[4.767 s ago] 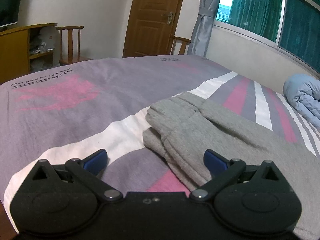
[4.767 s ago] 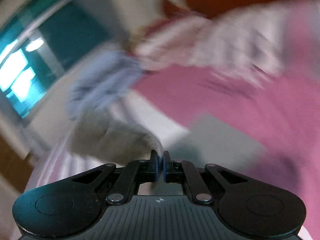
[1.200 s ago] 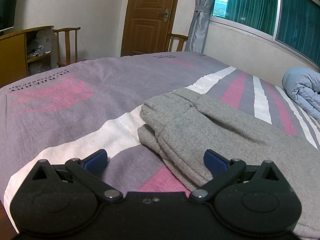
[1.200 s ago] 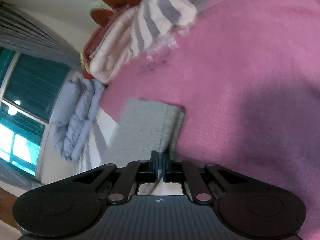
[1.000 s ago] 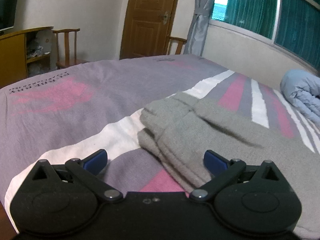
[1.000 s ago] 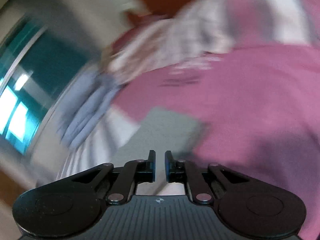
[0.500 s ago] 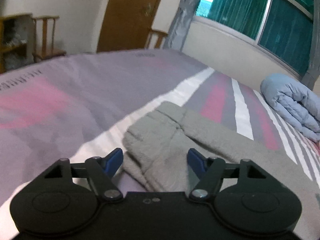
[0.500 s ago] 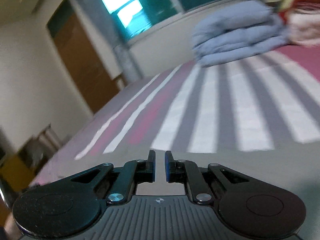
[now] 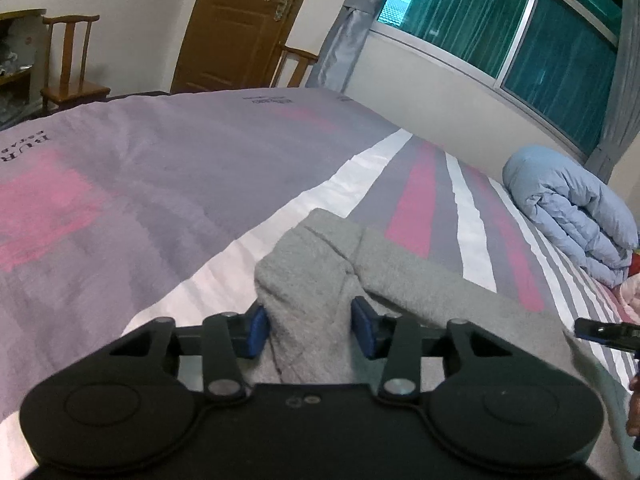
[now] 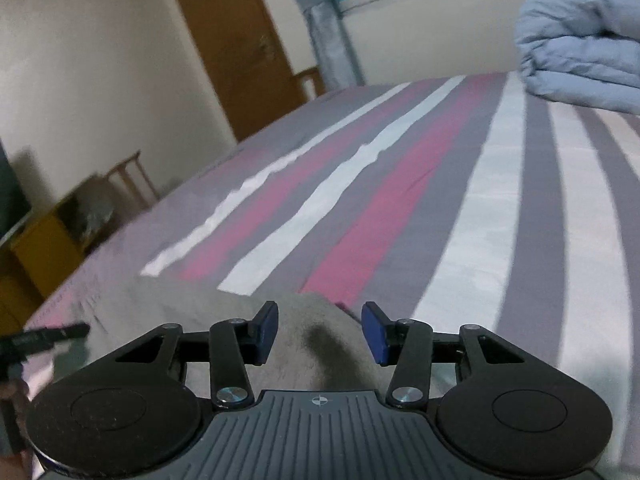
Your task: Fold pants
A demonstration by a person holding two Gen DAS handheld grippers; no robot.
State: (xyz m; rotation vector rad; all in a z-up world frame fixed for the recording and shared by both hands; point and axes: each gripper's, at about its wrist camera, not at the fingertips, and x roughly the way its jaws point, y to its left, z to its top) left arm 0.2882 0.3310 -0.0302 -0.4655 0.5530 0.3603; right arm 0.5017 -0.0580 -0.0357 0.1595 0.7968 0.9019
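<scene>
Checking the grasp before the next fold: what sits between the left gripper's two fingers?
In the left wrist view, a bunched end of the grey pants fills the gap of the open left gripper.

Pants [image 9: 320, 280]: matt grey fleecy knit cloth. Bedsheet [image 9: 160, 184]: smooth striped woven cloth. Quilt [image 9: 572, 216]: puffy blue fabric. Door [image 9: 240, 20]: varnished wood, slight gloss noted

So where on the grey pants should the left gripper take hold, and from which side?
Probably the bunched, doubled-over end of the grey pants, approached from the near bed edge. That thick folded edge sits raised off the bedspread, and the left gripper, jaws open, already straddles it, so closing there should catch both layers.
</scene>
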